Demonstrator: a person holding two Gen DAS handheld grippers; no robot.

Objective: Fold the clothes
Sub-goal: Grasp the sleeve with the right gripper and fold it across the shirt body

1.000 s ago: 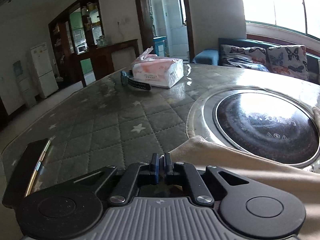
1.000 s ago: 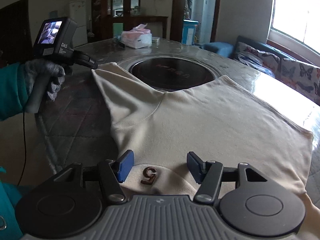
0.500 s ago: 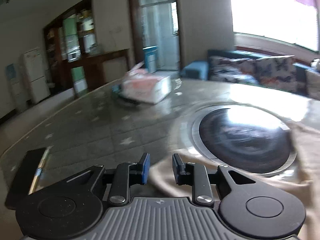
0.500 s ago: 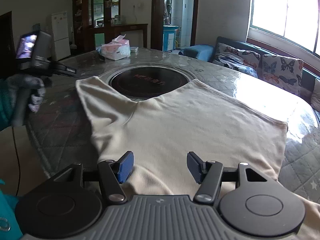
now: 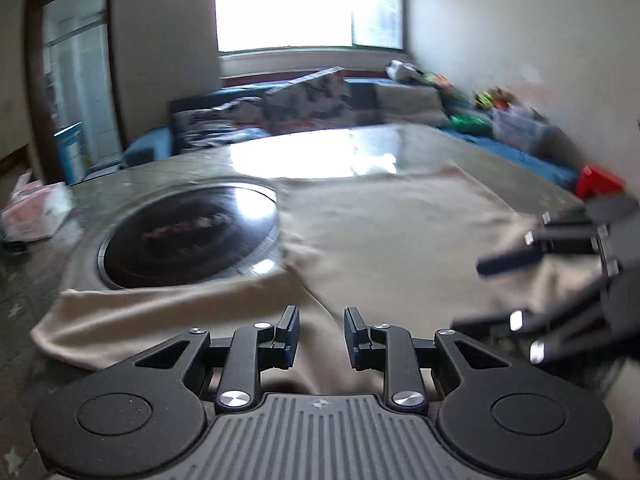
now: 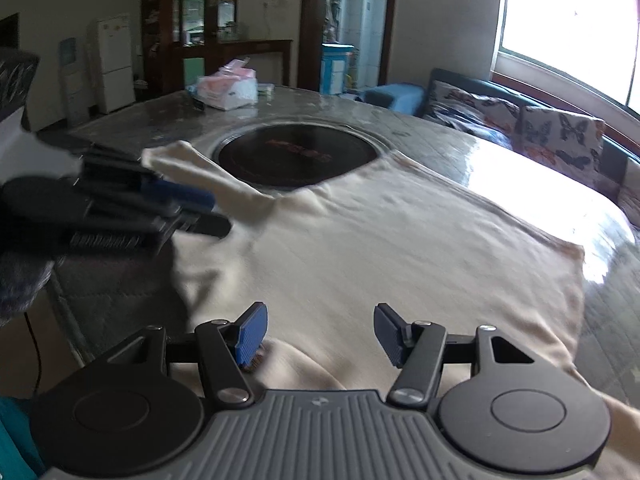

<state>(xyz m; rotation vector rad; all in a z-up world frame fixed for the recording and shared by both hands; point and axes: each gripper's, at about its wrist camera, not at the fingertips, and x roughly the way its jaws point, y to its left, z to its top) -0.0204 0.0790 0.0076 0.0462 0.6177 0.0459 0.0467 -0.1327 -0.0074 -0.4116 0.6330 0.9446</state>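
- Closest in: the left tool [image 5: 321, 334] sits low over the near part of the cream shirt [image 5: 384, 232], its fingers [image 5: 289, 336] a narrow gap apart with only cloth showing behind that gap, nothing pinched.
- The right tool [image 6: 320, 332] is spread wide, blue pads [image 6: 252, 330] well apart, hovering over the shirt's near end, gripping nothing.
- Each tool turns up in the other one's camera: the right one at the far right edge of the left view [image 5: 520, 292], the left one at the left edge of the right view [image 6: 192, 212]. Both are blurry there.
- The shirt [image 6: 380, 256] is lying mostly flat on the surface [image 6: 132, 128], which has a glossy clear cover over quilted grey star-print cloth. Its long axis runs away from the right camera, drifting right, with a straight far edge close to the glare patch.
- One sleeve [image 6: 208, 176] sticks out toward the far left, running along the edge of the round dark cooktop [image 6: 298, 154] sunk into the surface. The shirt's far-left edge laps the cooktop rim.
- Further back there's a pink and white tissue pack [image 6: 228, 90] with a tissue poking out the top.
- Way behind: a couch with butterfly cushions [image 6: 560, 136] under the window, and a white fridge [image 6: 114, 62].
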